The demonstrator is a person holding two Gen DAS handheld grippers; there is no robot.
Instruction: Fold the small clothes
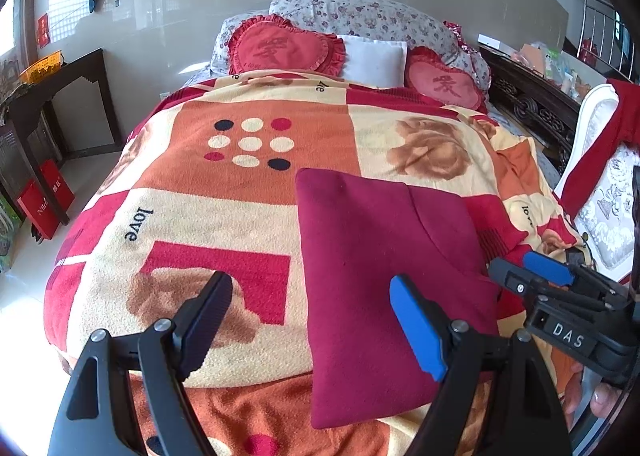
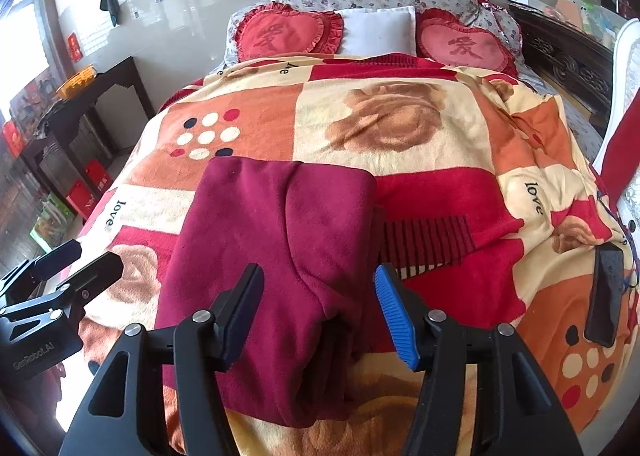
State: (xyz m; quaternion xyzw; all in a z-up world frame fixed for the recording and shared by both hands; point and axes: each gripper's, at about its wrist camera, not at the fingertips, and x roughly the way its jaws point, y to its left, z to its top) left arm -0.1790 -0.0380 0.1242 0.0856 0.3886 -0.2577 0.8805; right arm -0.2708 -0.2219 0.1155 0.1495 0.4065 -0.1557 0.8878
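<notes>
While the dark side table (image 1: 60, 96) sits off at the far left by the wall with a yellow basket (image 1: 40, 66) on it and red bags (image 1: 46, 200) on the floor below, the bed takes up pretty much everything else. It's covered with a patchwork blanket (image 1: 208, 216) in orange, cream and red, with "love" printed on it here and there.

The left tool (image 1: 311, 320) hangs over the near edge of the bed with its jaws spread wide and nothing between them; the black finger (image 1: 208, 320) is over bare blanket and the blue one (image 1: 416, 328) is over the sweater. So that one's released.

The maroon sweater (image 1: 380, 276) lies folded flat on the blanket near the foot of the bed, roughly in the middle, with a folded-over flap along its right side.

The right tool (image 2: 318, 312) is right over the near right part of the sweater (image 2: 272, 240), jaws parted. The bunched fold sits between the two fingers, but the pads don't look like they're pressing on it, so released too.

Further right, a dark phone (image 2: 606, 292) lies on the blanket near the edge. Up at the head of the bed are two red heart pillows (image 2: 288, 34) with a white pillow (image 2: 378, 32) between them.
</notes>
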